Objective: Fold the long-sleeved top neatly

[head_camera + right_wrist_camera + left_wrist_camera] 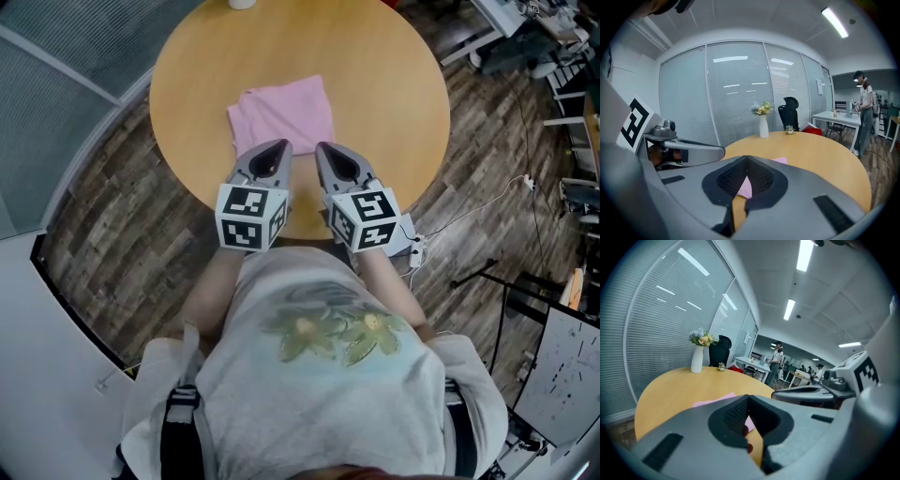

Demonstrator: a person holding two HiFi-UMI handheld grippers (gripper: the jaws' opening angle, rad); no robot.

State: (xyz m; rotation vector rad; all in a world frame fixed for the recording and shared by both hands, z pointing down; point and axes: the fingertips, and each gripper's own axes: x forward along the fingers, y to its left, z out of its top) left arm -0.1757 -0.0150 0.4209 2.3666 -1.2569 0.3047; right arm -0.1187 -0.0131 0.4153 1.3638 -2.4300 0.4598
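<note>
Round table (394, 94) holds folded pink top (281, 112) just ahead of left gripper (275, 150) and right gripper (326, 152), both pressed together, empty; looks light and limp, best pinched at near corners.

Soft pink cloth top (281, 114), smooth matt wooden table (394, 103), plank-grained wood floor (122, 216), grey matt plastic tools.

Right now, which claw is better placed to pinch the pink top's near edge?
Probably left claw: shut, its tips overlap the pink top's near edge; the right claw, also shut, sits at the corner.
</note>
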